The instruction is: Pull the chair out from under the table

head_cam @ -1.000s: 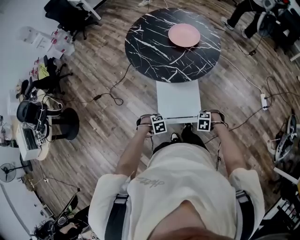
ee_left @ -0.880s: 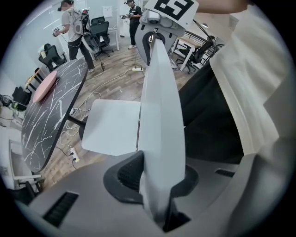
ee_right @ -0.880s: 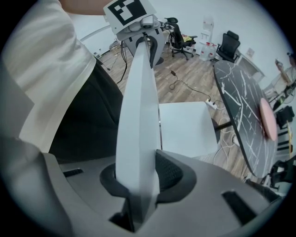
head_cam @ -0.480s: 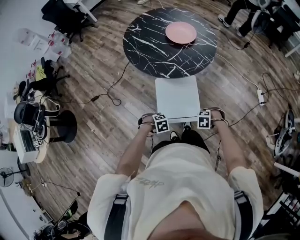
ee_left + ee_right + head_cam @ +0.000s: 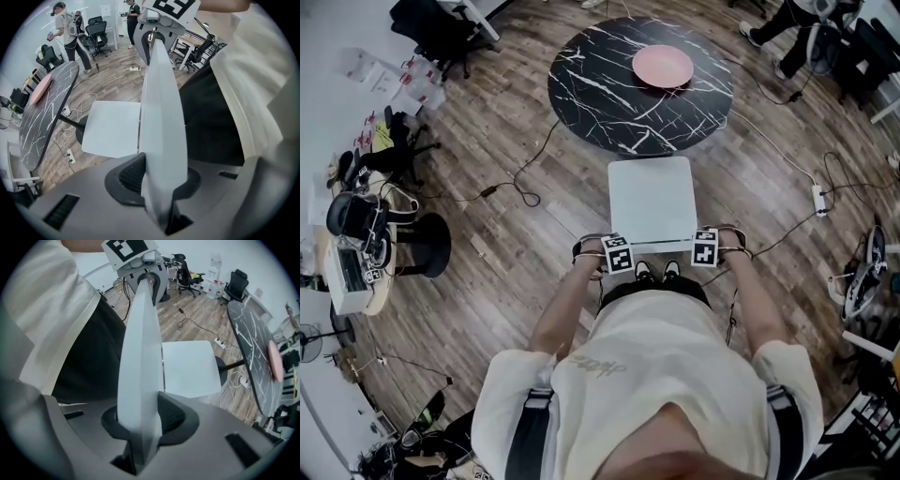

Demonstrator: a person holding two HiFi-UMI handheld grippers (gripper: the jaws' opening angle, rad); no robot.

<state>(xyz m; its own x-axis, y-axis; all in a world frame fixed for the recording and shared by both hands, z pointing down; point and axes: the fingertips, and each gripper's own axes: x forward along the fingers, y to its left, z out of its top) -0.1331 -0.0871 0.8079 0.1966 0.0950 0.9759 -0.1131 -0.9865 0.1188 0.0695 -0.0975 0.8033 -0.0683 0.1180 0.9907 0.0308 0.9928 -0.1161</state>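
Looks mid-pull, with left gripper and right gripper each closed partway onto the backrest of the chair, seat nearly clear of the table at 12 o'clock; calls next for an even draw toward 6 o'clock.

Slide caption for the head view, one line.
The left tongs and right tongs clamp the backrest of the white chair, seat toward a round black table bearing a pink plate.

Bare wood floor open at centre left, cable looping left of chair, round table blocking just above it, power strip at right.
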